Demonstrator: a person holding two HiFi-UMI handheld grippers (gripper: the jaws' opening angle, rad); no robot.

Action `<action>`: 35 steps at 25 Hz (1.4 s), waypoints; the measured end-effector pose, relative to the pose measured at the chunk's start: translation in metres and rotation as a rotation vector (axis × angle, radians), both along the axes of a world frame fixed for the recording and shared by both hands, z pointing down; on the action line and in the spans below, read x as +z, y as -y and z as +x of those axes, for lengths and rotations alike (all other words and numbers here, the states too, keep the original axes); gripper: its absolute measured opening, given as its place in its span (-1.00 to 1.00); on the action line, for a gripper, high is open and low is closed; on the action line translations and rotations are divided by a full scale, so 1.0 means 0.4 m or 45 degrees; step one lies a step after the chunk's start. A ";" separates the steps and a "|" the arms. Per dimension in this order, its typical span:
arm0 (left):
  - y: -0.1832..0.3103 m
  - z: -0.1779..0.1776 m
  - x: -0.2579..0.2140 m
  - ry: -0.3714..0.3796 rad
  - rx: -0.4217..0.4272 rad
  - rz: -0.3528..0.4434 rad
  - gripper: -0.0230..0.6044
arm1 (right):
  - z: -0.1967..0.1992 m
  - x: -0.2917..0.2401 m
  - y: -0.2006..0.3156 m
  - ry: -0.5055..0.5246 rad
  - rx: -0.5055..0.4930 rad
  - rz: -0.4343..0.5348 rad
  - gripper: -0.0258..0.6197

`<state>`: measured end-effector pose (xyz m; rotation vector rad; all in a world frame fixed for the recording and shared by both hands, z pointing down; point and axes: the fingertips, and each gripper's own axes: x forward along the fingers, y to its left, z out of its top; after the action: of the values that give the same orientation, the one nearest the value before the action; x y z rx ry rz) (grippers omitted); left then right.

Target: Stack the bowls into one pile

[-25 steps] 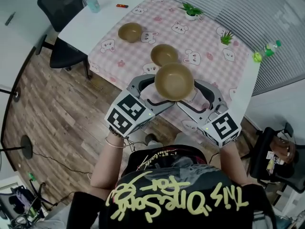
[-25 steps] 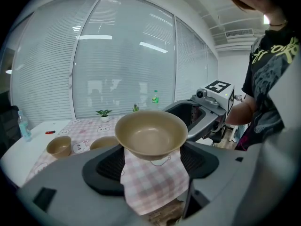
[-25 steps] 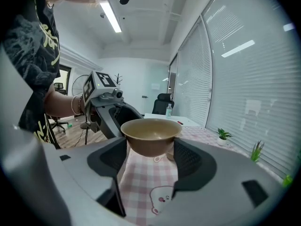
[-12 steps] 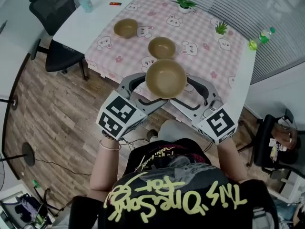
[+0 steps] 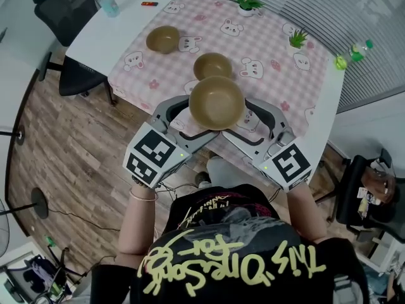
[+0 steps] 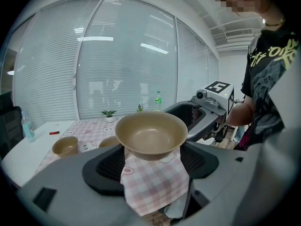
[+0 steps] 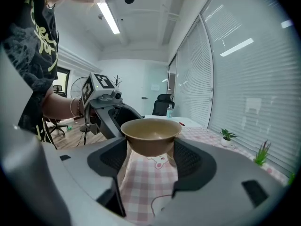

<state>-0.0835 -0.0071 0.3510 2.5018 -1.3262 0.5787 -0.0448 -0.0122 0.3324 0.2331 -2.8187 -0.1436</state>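
— Pink checked tablecloth [image 5: 272, 49]: anything stacked yet?
— Nothing. Far bowl [image 5: 162, 38] and middle bowl [image 5: 211, 64] sit apart. The third bowl [image 5: 216, 101] hangs over the near edge, with left gripper [image 6: 151, 164] and right gripper [image 7: 149, 161] each clamping it.

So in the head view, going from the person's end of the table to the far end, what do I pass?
First the held bowl → middle bowl → far bowl → potted plant.
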 end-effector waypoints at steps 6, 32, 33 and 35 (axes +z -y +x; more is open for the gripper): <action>0.093 -0.016 0.021 -0.010 -0.024 -0.038 0.25 | -0.016 0.020 0.097 0.000 -0.032 -0.026 0.05; 0.247 -0.127 0.067 -0.019 0.068 -0.041 0.24 | -0.128 0.067 0.244 -0.001 0.070 -0.071 0.05; 0.252 -0.130 0.069 -0.022 0.090 -0.044 0.24 | -0.131 0.068 0.247 -0.008 0.087 -0.059 0.05; 0.258 -0.133 0.073 -0.023 0.138 -0.051 0.24 | -0.135 0.068 0.249 -0.011 0.135 -0.044 0.05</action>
<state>-0.1369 -0.1104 0.3800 2.5524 -1.1662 0.5982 -0.0988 -0.1119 0.3594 0.3719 -2.7904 -0.0718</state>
